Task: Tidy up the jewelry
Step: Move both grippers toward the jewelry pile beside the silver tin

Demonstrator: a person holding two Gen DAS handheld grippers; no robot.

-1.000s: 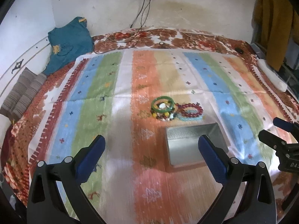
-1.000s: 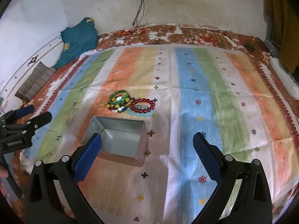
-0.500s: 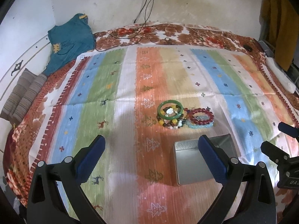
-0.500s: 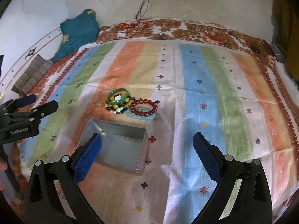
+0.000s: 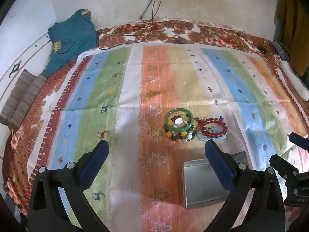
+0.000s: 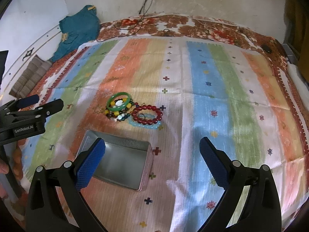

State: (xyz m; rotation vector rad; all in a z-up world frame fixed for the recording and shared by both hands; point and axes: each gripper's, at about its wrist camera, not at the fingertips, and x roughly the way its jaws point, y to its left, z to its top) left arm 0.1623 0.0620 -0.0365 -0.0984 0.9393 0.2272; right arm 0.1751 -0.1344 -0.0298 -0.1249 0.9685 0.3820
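The left gripper [image 5: 156, 160] hovers above the striped cloth [image 5: 135, 89], jaws wide apart and holding nothing. The right gripper [image 6: 152, 156] is in the same condition: jaws wide, nothing between them. The jewelry lies in a cluster near the middle of the cloth: a green bangle [image 5: 179, 120] rests on top of a multicoloured bead bracelet [image 5: 173, 135], and just beside it a red bead bracelet [image 5: 214, 128] overlaps a pale blue bead bracelet [image 5: 204, 139]. An open metal tin [image 6: 123, 160], nothing visible inside, sits on the cloth near the cluster, on the camera side, not touching it. A teal garment [image 5: 71, 38] lies at the far left corner against the wall. Cables [image 5: 152, 3] hang down the wall.
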